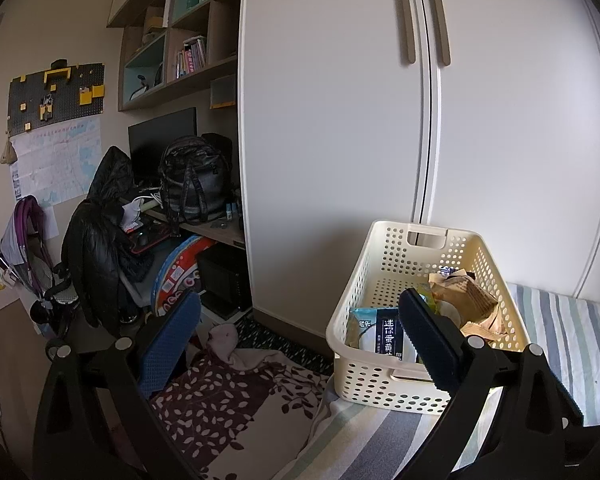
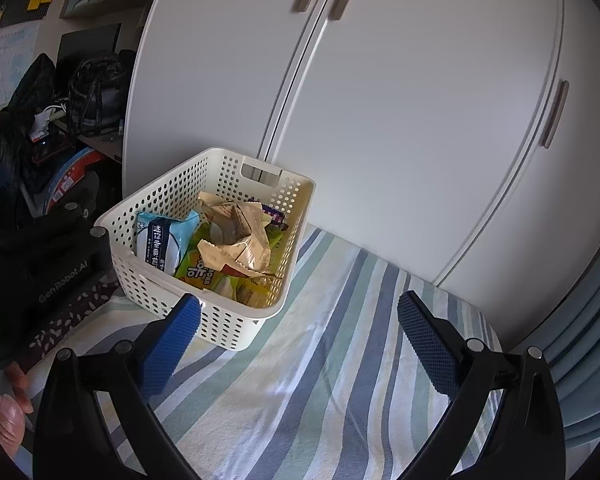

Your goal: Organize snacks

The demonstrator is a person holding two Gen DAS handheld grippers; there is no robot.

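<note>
While both claws, left [image 1: 296, 334] and right [image 2: 298, 332], are held wide and empty, "Gen Robot.AI" is read on the left claw's body; Chinese and Korean print is seen on packets [image 2: 204, 276] in the basket [image 2: 236, 320].

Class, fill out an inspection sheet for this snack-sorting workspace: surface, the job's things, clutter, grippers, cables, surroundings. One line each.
Surface: striped bedsheet, bare in front of the basket; a leaf-patterned blanket lies at its left edge.
Job's things: cream perforated basket on the sheet, holding a pale blue snack packet, a green-yellow packet and a crumpled tan wrapper.
Clutter: nothing seen loose on the sheet.
Grippers: left gripper open, empty; right gripper open, empty.
Cables: nothing seen near the basket.
Surroundings: white wardrobe doors behind; a desk with a black backpack and a chair draped with a dark jacket to the left.
</note>
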